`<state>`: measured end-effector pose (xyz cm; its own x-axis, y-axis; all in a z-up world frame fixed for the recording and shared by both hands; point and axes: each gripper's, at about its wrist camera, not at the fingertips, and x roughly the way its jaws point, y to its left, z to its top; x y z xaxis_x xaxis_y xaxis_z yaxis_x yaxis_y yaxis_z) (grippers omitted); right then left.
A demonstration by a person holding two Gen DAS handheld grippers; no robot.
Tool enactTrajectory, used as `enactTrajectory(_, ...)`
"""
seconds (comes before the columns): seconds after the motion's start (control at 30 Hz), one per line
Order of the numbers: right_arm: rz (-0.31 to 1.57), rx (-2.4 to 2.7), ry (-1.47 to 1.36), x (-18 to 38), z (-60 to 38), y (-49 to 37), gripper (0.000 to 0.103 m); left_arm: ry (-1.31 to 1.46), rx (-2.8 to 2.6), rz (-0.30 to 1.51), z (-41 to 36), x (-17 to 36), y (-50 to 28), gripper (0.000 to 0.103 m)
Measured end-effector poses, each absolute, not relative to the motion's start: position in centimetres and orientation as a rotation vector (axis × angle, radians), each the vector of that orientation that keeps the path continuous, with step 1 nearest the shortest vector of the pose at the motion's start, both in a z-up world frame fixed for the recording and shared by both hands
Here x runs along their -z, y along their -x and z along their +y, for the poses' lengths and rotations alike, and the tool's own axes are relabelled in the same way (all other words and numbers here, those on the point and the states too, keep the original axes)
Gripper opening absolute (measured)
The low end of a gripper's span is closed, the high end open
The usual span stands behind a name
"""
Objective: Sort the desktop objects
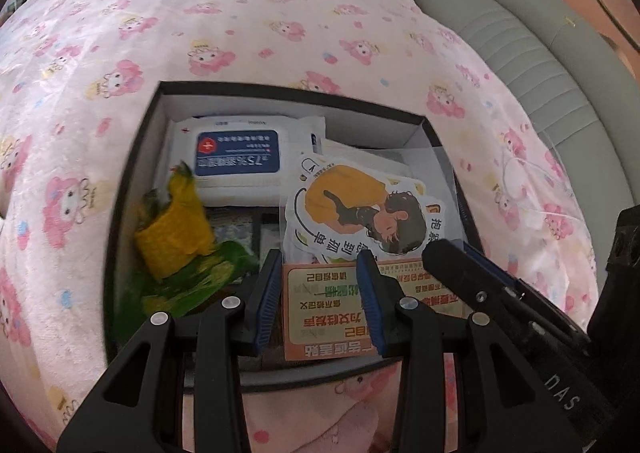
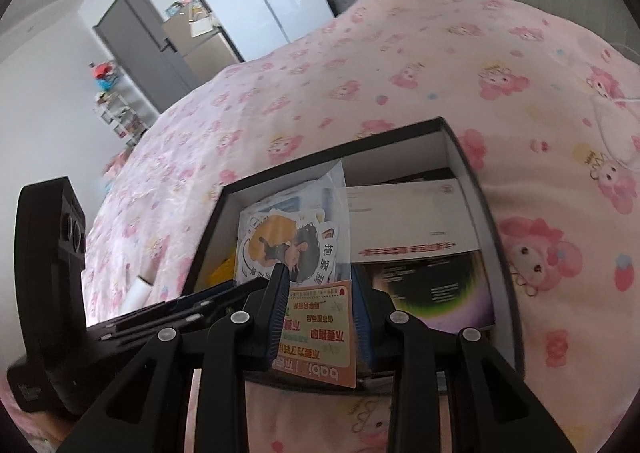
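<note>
- Left gripper [image 1: 322,293]: jaws apart, nothing between them, poised over the box's near end
- Right gripper [image 2: 320,317]: jaws spread either side of the orange card [image 2: 316,333], no pinch evident (contact unclear)
- Box [image 1: 132,189]: holds card, sticker sheet [image 1: 356,205], corn toy [image 1: 176,229], wipes [image 1: 240,157] at far end
- Stage: either card just deposited or about to be lifted; unsettled
- Beyond: pink blanket [image 1: 280,21]

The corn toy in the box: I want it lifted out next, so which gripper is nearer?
Left. The left gripper hovers just beside the corn toy; the right gripper sits farther across, over the orange card.
</note>
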<state>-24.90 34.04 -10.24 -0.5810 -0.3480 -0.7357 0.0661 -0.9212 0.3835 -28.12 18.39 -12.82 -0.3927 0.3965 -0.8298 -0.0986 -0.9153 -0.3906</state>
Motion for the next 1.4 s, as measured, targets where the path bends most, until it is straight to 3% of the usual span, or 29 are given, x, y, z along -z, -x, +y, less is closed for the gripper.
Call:
enactTrajectory(0.67,-0.479,2.582,-1.487,13.3,34.8,27.4,0.028,1.607,-2.275,-0.52,19.0,17.5,30.1,0.037)
enactTrajectory(1.1,-0.359,2.705,-1.515,13.2,34.8,27.1,0.028,1.606,-2.258,-0.457,19.8,17.6,30.2,0.037)
enactTrajectory(1.4,-0.383,2.75,-1.457,12.4,35.2,26.4,0.029,1.51,-2.361,-0.405,19.4,15.3,29.4,0.037)
